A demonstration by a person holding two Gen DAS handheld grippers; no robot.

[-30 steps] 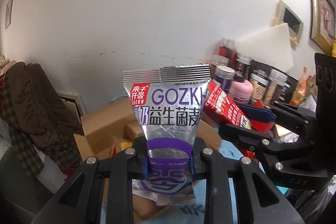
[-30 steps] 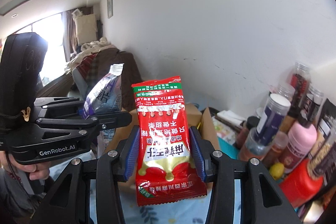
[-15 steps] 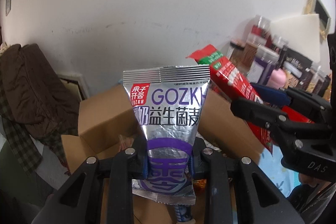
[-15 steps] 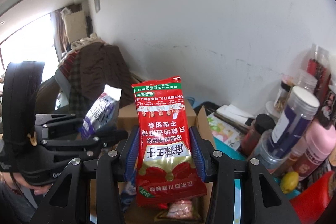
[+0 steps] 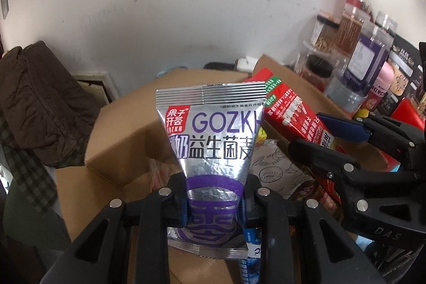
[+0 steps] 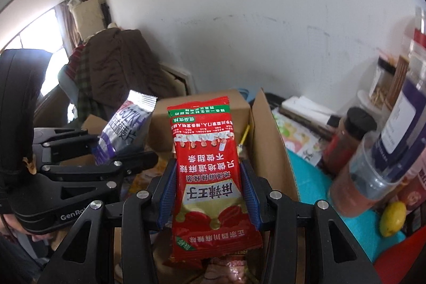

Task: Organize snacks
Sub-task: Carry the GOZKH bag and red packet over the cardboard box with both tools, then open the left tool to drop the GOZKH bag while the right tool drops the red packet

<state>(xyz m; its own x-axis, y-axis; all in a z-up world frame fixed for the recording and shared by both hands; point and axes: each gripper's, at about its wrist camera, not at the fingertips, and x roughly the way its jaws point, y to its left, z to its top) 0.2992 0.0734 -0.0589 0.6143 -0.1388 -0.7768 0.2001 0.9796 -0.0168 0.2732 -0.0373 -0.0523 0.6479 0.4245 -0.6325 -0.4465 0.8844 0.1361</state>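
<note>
My left gripper [image 5: 214, 200] is shut on a silver and purple GOZKH snack packet [image 5: 213, 140], held upright over an open cardboard box [image 5: 127, 140]. My right gripper [image 6: 207, 190] is shut on a red snack packet [image 6: 206, 167], also over the box [image 6: 269, 151]. Each gripper shows in the other's view: the right one [image 5: 343, 140] with its red packet [image 5: 290, 111] to the right, the left one [image 6: 106, 151] with the silver packet [image 6: 125, 124] to the left. Other snack wrappers [image 5: 277, 169] lie inside the box.
Several jars and bottles [image 6: 372, 151] crowd the blue-clothed table at the right, with a yellow lemon [image 6: 392, 214]. Papers [image 6: 306, 111] lie behind the box. A brown coat [image 5: 40, 103] hangs over a chair at left. A white wall stands close behind.
Both grippers have come down and forward with their packets, from above the table to over the open box. The box's inside and the wrappers in it now show.
</note>
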